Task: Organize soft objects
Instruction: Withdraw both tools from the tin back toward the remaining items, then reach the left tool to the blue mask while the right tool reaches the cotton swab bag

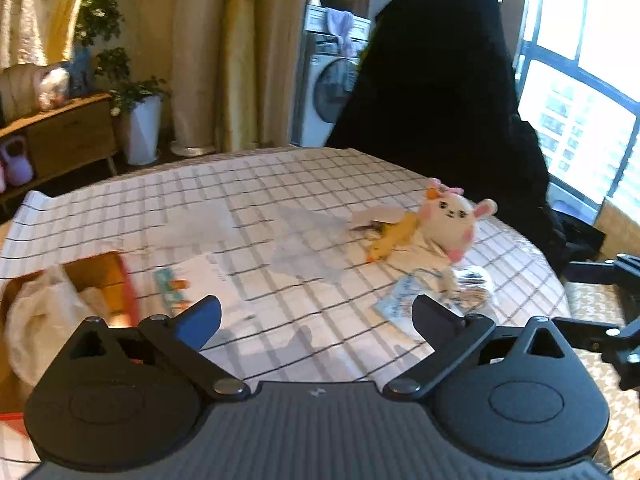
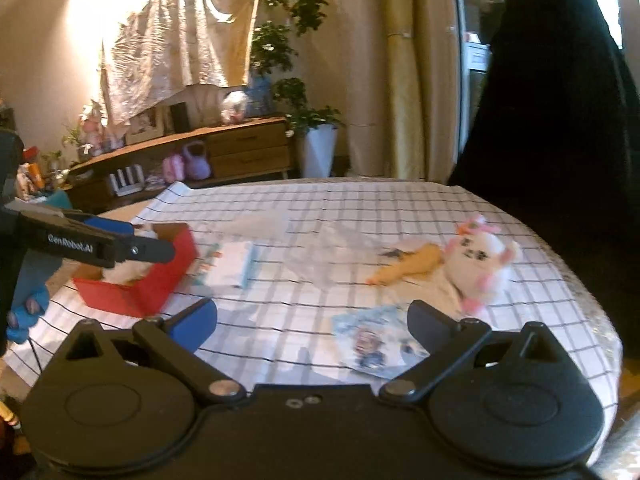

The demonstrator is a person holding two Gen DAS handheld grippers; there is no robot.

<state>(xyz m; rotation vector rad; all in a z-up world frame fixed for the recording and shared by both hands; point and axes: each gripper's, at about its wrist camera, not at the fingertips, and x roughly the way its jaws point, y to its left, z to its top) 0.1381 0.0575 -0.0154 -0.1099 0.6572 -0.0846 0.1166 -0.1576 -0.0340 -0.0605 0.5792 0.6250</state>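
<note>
On the checked cloth of the surface (image 2: 360, 200), a red box (image 2: 160, 280) at the left edge already holds something white and fluffy, so I judge one part of the sorting done. Well apart, on the far right side, the white rabbit plush (image 1: 450, 220) and the yellow duck toy (image 1: 394, 238) just beside it are not yet collected. Flat paper cards and clear wrapping lie between. The left gripper (image 1: 316, 316) and the right gripper (image 2: 312, 320) both hover with jaws spread wide, gripping nothing. Behind stand gold curtains, a potted plant and a wooden sideboard.
</note>
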